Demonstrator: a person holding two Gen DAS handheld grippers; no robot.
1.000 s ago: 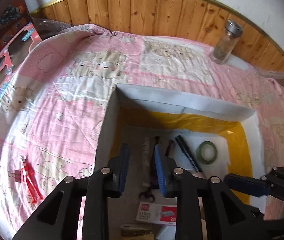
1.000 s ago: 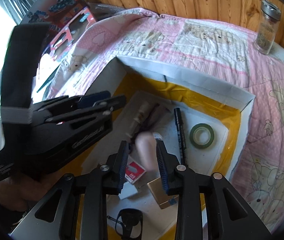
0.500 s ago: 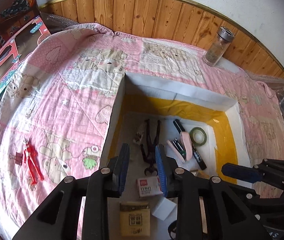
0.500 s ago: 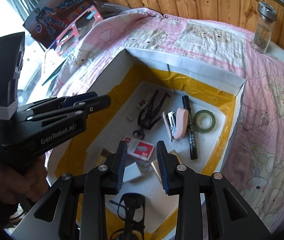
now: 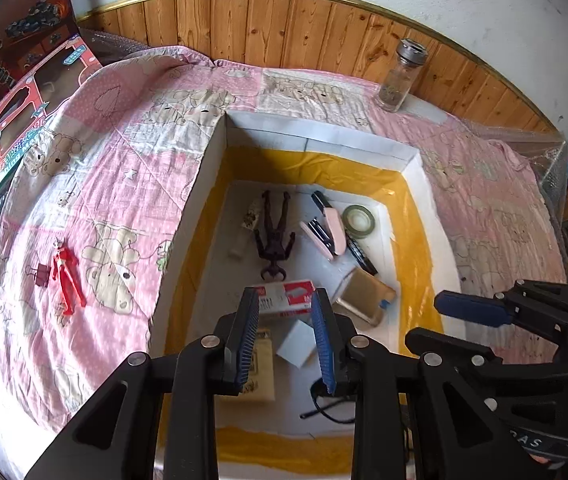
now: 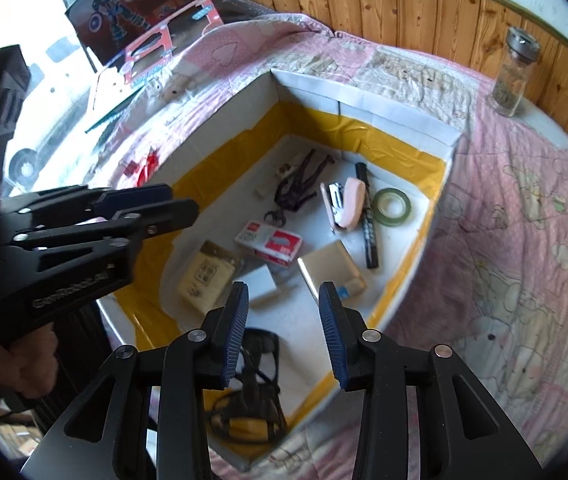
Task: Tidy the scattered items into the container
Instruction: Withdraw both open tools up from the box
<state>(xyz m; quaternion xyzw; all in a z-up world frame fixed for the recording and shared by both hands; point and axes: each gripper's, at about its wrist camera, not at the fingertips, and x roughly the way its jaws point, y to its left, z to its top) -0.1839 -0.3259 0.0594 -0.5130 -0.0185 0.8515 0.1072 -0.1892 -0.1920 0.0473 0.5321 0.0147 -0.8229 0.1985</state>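
Pink quilt (wood-panelled wall behind)

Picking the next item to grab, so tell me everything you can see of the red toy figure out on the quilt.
The small red plastic toy figure lies flat on the pink bear-print quilt, outside the white box with yellow lining, off its left wall. Head points away from the camera, legs toward it, limbs slightly spread. A dark red binder clip sits against its left side. No tool touches it.

Red figure outside white box
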